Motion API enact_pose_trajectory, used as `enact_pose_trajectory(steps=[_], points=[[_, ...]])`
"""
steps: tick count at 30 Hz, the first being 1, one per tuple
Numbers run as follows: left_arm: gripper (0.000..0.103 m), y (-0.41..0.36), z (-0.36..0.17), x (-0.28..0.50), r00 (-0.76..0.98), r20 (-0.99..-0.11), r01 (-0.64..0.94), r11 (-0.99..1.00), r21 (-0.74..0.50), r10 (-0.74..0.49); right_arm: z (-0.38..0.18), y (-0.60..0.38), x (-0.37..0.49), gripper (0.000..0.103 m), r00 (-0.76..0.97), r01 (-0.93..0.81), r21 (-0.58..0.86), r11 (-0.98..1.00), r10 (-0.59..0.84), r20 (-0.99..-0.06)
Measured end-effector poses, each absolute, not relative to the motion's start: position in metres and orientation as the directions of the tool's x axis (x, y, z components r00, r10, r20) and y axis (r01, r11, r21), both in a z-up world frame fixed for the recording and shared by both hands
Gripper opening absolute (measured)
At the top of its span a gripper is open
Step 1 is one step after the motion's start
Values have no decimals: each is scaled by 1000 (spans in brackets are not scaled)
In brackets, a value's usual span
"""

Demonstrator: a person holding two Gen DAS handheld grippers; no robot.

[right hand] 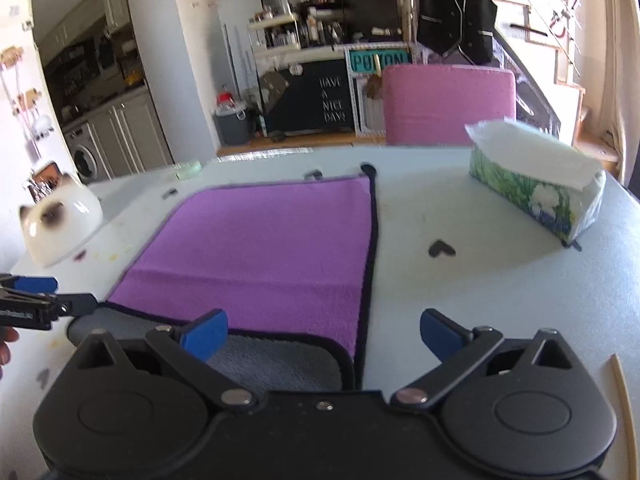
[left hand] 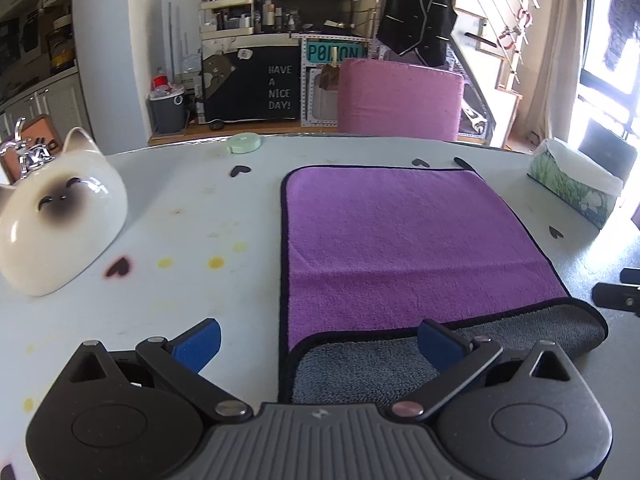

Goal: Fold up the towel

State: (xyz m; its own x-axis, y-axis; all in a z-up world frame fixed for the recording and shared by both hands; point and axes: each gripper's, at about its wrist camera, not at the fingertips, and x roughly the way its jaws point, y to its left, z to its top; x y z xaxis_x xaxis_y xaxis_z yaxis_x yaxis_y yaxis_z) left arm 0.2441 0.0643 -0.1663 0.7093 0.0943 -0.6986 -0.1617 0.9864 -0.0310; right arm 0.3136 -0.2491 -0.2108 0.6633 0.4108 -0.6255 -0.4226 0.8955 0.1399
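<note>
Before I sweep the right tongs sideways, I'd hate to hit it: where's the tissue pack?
The tissue pack sits on the table's far right, right of the purple towel, apart from it.

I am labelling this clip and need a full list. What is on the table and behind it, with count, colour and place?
towel: 1, purple with grey underside and black edging, flat mid-table, near edge turned over showing grey
cat-shaped ceramic piece: 1, white with dark face, left side of the table
tissue pack: 1, green and white, far right of the table
round green case: 1, pale green, far edge of the table
heart marks: several, black, scattered on the table
table: 1, white, stained with yellow spots
chair: 1, pink, behind the table
left gripper: 1, black with blue pads, open at the towel's near left corner
right gripper: 1, black with blue pads, open at the near right corner
</note>
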Motion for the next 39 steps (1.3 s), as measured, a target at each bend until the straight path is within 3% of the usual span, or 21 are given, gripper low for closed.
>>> enact_pose_trajectory(steps=[4,6,10,11,20,26,39], points=[[95,62,-173,248,703,-707,-138,990,-31,76,-223,-249,318,101,643,-434,139,890,414,-644],[91,61,-176,250,693,-718,-122,992,-34,60,-228,-249,319,90,638,-439,141,887,418,-646],[83,61,-180,250,683,-730,-110,993,-45,43,-235,-248,323,52,612,-445,163,881,431,-663],[80,62,-181,250,683,-729,-107,993,-50,37,-236,-246,323,49,609,-448,160,880,431,-666],[49,65,-184,250,663,-748,-94,994,-47,27,-240,-242,318,40,578,-487,160,858,455,-678],[36,73,-186,247,648,-761,-111,992,-56,30,-242,-242,316,36,574,-485,146,862,440,-691],[21,82,-183,236,634,-773,-112,991,-73,15,-242,-244,311,26,552,-501,129,856,431,-714]])
